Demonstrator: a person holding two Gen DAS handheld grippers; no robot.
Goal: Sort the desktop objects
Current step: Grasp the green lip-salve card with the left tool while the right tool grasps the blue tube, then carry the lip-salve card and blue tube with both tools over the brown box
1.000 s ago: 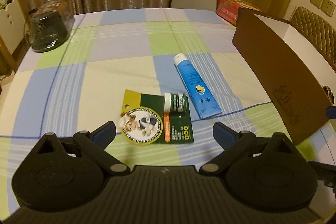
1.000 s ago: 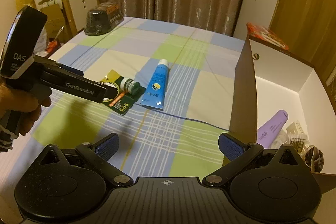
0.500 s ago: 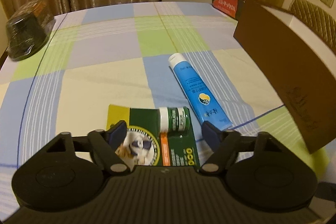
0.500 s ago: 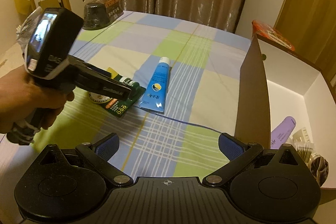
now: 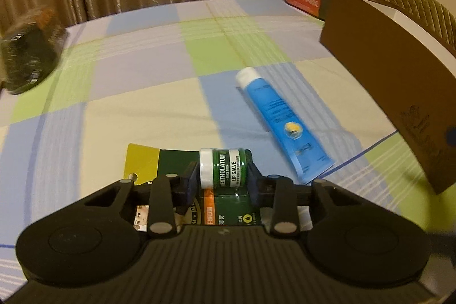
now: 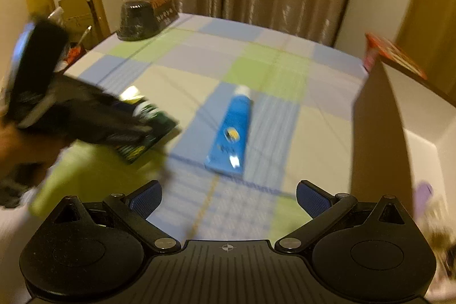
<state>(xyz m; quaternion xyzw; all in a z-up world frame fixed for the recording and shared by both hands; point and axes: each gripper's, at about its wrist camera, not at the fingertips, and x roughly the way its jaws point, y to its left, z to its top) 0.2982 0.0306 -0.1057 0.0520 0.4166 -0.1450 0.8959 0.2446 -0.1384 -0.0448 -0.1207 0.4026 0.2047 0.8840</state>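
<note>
The light, stiff green-and-white lip-salve jar on its flat green card [image 5: 223,167], judged slippery, is being closed upon across its ends by the left tongs [image 5: 223,179], while the right tongs [image 6: 226,197] are held open and empty.

Before my right tool [image 6: 228,197] the table [image 5: 136,76] lies free up to the blue tube [image 6: 230,136]. At the right the brown box wall [image 6: 379,133] blocks the way; at the left my left tool [image 6: 94,118] bars it
</note>
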